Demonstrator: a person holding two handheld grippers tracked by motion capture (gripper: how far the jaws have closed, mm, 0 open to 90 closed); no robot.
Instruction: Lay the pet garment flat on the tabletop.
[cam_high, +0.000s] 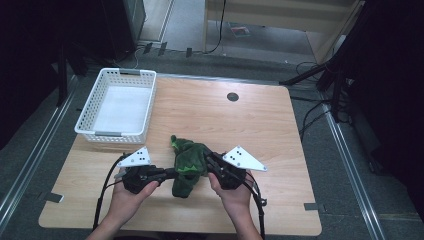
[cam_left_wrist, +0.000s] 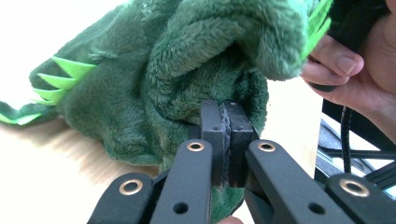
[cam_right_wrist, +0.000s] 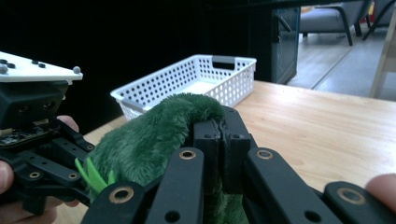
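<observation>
A dark green plush garment (cam_high: 187, 162) with bright green spikes lies bunched near the front middle of the wooden table (cam_high: 260, 125). My left gripper (cam_high: 170, 173) comes at it from the left and is shut on its fleece (cam_left_wrist: 187, 79), a fold pinched between the pads. My right gripper (cam_high: 209, 159) comes from the right and is shut on another fold (cam_right_wrist: 154, 135) of the same garment. In the right gripper view the left gripper (cam_right_wrist: 42, 154) sits close at the left. In the left gripper view the person's right hand (cam_left_wrist: 355, 70) shows beyond the fleece.
A white perforated basket (cam_high: 119, 105) stands at the table's back left, with nothing visible in it. A small round dark grommet (cam_high: 232, 96) sits in the tabletop at the back. Cables trail from both grippers toward the front edge.
</observation>
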